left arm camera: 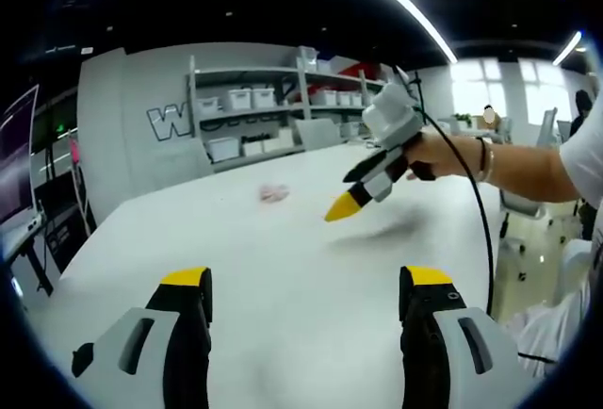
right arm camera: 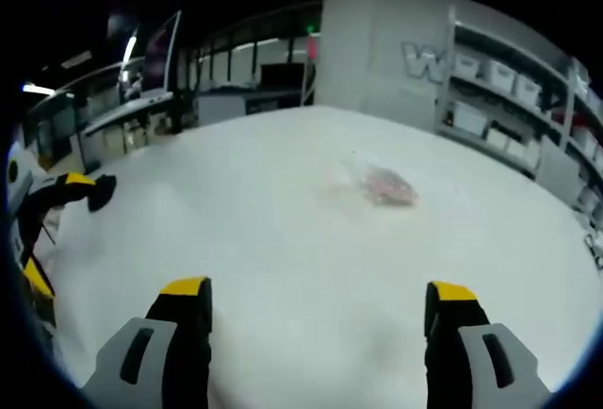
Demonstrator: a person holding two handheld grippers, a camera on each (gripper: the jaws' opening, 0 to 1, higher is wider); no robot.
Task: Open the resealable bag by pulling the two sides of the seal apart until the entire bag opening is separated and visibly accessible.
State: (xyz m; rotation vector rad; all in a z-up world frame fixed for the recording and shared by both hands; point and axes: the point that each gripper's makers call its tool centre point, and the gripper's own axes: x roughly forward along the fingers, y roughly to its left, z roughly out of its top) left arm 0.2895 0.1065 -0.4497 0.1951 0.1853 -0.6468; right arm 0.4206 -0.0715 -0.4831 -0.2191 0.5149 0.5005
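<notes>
Left gripper (left arm camera: 306,286): jaws spread wide, yellow-tipped, nothing between them. It hangs above the near part of the white table (left arm camera: 283,277), not touching it.

Right gripper (right arm camera: 316,301): jaws likewise spread wide and empty, held above the table surface. In the left gripper view this same tool enters from the right, held in a person's hand (left arm camera: 435,155) with a bracelet at the wrist and a black cable running down from it. From that angle the yellow tips overlap, so the spacing cannot be read there — the right gripper view settles it.

Resealable bag (right arm camera: 377,184): lies flat on the table, a clear pouch with pinkish contents, far from both grippers and touched by neither. In the right gripper view it sits ahead and slightly right of centre; in the left gripper view it appears as a small pale-pink patch, far and just left of centre. Whether the seal is closed cannot be told — the bag is blurred and small.

Background: a shelving unit (left arm camera: 273,112) with white bins stands against the far wall.
</notes>
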